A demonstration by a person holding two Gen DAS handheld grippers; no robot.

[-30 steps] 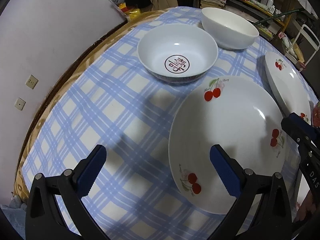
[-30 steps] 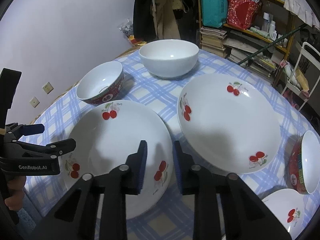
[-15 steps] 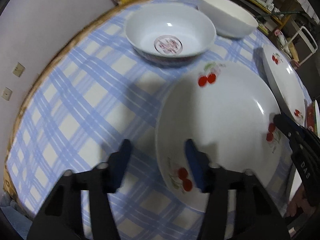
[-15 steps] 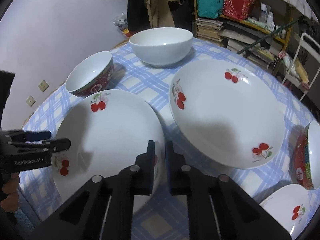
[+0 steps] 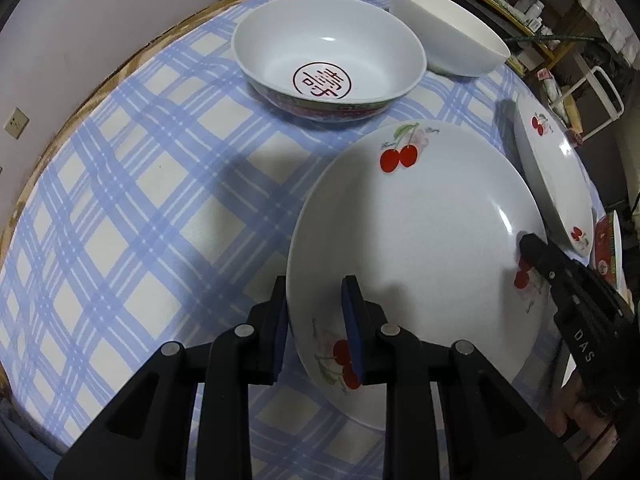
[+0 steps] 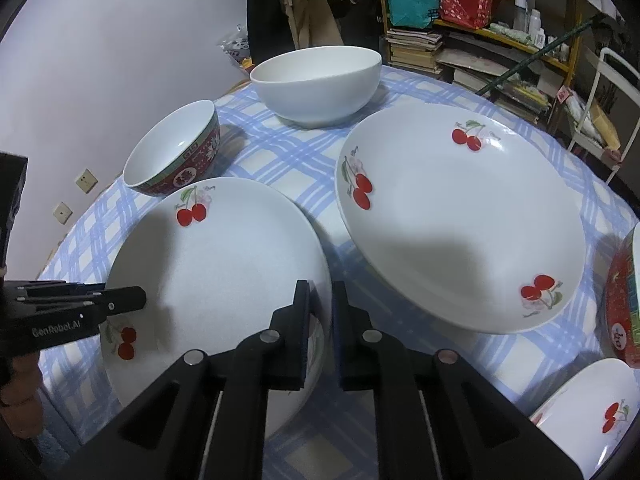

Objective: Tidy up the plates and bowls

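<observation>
A white deep plate with cherries (image 5: 420, 220) (image 6: 224, 264) lies on the blue checked tablecloth (image 5: 140, 200). My left gripper (image 5: 316, 320) points steeply down over its left rim. Its jaws are closing with the rim between them, the outer pad against the edge, and a strip of plate shows before the inner pad. My right gripper (image 6: 320, 312) is shut on the same plate's right rim. Each gripper shows in the other's view, the left gripper (image 6: 120, 300) and the right gripper (image 5: 532, 248). A second cherry plate (image 6: 460, 216) lies just to the right.
Behind the plates stand a red-patterned bowl (image 5: 328, 52) (image 6: 172, 148) and a plain white bowl (image 6: 316, 84). Another red bowl (image 6: 624, 300) and a small cherry dish (image 6: 592, 408) sit at the right edge. Cluttered shelves (image 6: 480, 40) stand beyond the table.
My left jaws went from wide open to narrow around the plate's left rim, and the wrist tipped downward. My right jaws closed onto the right rim.
</observation>
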